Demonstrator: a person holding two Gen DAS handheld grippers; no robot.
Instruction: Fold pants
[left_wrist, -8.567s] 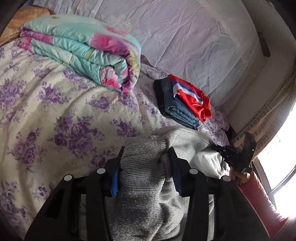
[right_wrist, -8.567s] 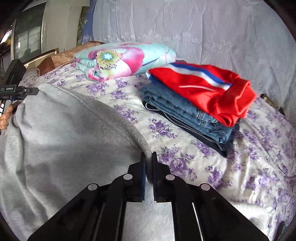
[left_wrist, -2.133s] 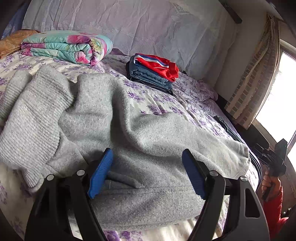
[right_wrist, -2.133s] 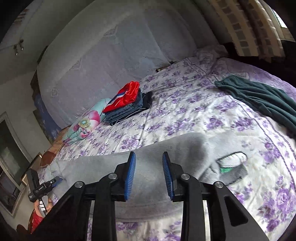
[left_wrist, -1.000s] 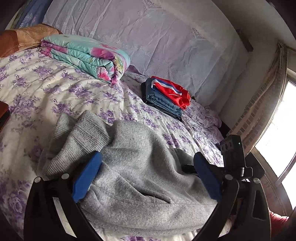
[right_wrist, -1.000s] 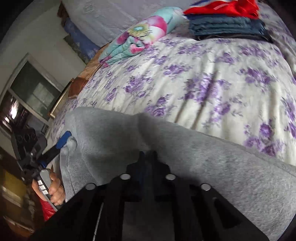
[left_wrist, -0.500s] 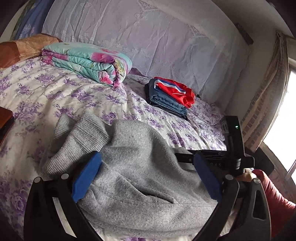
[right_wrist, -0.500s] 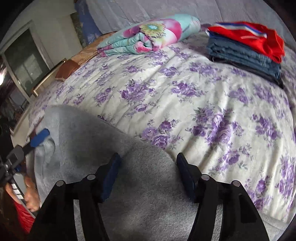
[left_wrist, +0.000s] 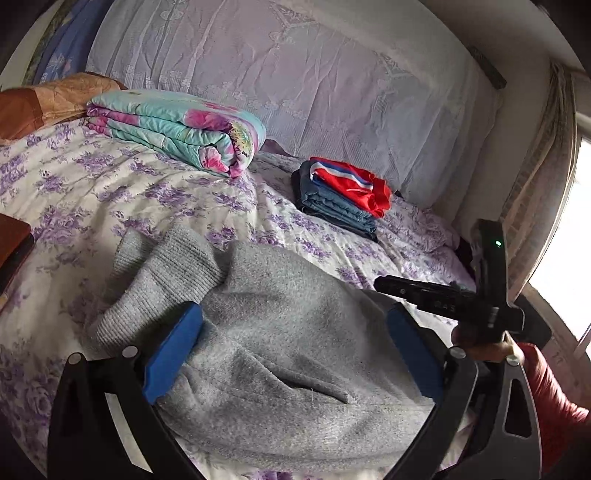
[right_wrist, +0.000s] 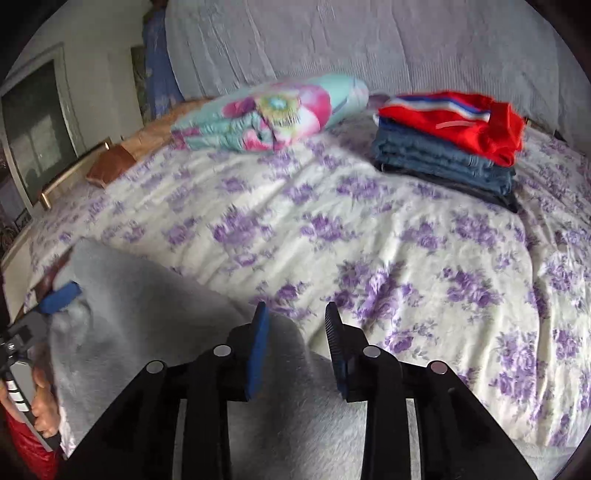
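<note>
**Releasing the fold: grey pants lie doubled on the bed**

Hovering over the near edge of the bed, both tools have let go of the soft grey fleece pants (left_wrist: 280, 354), which lie doubled over on the white bedspread printed with purple flowers (left_wrist: 122, 192). Ribbed cuffs stick out at the left end of the bundle in the left wrist view, and a pocket slit shows on its upper face, so at least one fold looks done.

The left gripper (left_wrist: 295, 343) stands wide open, its blue pads spread either side of the cloth and gripping nothing; that width suits straddling the bundle for a fresh grasp or a smoothing pass.

The right gripper (right_wrist: 297, 345) is partly open, with a clear gap between its blue pads (right_wrist: 257, 350). Its jaws have just been opening and then narrowing a little. Grey fleece lies below them, but nothing is pinched. Seen from the left wrist view, it is held at the right end of the pants, clear of the fabric.

Against the pale fabric-draped headboard (left_wrist: 332, 92) sit a folded turquoise and pink floral quilt (left_wrist: 177, 129) and a neat stack of blue jeans topped by a red garment with white and blue stripes (right_wrist: 450, 140), well apart from the work. That stack is probably where finished pieces go, so the grey pants likely need another fold before joining it.
</note>
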